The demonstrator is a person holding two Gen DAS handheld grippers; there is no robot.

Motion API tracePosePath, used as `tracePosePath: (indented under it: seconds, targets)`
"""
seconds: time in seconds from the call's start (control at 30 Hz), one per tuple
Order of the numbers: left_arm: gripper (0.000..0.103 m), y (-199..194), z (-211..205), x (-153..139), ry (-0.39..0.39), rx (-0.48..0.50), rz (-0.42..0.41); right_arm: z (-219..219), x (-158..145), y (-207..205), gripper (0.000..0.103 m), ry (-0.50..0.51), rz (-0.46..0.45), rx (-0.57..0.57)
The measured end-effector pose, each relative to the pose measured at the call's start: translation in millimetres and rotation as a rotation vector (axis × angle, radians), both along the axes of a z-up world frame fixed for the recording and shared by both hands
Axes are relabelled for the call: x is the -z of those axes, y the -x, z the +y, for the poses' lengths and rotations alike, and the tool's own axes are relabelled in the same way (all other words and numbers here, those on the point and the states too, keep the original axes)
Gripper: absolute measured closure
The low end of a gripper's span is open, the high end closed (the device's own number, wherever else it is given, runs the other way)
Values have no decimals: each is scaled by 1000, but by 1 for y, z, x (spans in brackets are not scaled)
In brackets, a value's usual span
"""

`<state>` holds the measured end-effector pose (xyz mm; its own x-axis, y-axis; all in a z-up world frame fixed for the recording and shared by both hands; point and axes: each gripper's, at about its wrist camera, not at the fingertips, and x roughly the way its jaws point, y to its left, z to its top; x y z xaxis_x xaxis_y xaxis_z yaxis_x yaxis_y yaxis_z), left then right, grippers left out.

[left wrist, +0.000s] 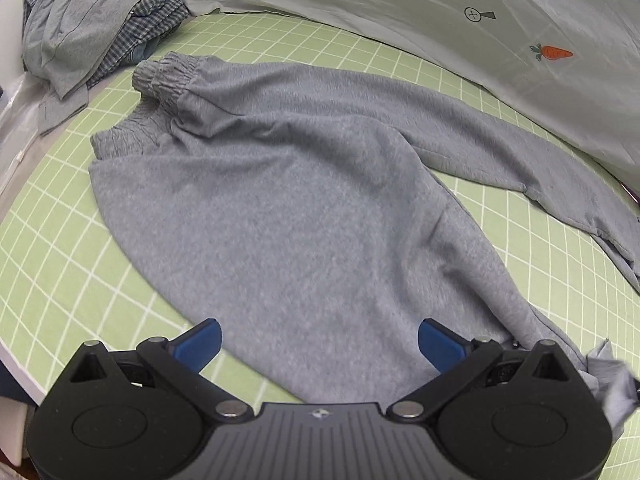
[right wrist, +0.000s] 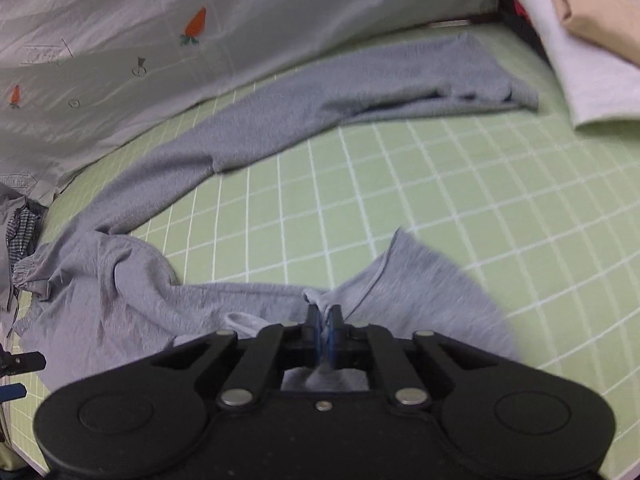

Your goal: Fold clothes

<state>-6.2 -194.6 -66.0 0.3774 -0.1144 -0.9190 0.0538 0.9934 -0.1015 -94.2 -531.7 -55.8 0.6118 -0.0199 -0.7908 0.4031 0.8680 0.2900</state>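
Fuzzy matt grey cloth sweatpants (left wrist: 280, 208) on a smooth green gridded mat (left wrist: 80, 216)

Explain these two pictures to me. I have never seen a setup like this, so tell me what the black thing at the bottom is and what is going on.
Each black shape is a hand-held tool with two blue-tipped tongs; a person holds one in each hand. A camera on each tool looks forward along its tongs, so you get one picture per hand.

In the left hand's picture, the left tongs are open above grey sweatpants, holding nothing. The sweatpants lie spread on a green grid mat, with a pile of other clothes at the far corner and a pale carrot-print sheet behind.

In the right hand's picture, the right tongs are shut, pinching one trouser leg's end.
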Motion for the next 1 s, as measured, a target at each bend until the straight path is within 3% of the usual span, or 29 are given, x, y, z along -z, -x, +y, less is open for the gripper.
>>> tracePosePath:
  seconds: [0.27, 0.43, 0.47, 0.53, 0.6, 0.7, 1.0]
  targets:
    - [0, 30, -29, 2, -18, -57, 2, -132, -63, 63, 99, 247, -206, 134]
    - [0, 43, -48, 6, -36, -80, 15, -195, -26, 97, 98, 241, -122, 364]
    - [0, 45, -51, 7, -41, -81, 19, -207, -19, 104, 92, 239, -105, 409]
    - [0, 48, -54, 7, -51, -79, 22, -229, -3, 118, 59, 222, -75, 492]
    - [0, 50, -58, 7, -59, -73, 24, -228, 12, 124, 41, 136, -76, 518]
    - [0, 53, -65, 6, -72, -62, 23, -213, 32, 119, 31, 90, -23, 535]
    - [0, 59, -64, -6, -110, -59, -1, -168, 88, 103, 29, -43, 134, 582]
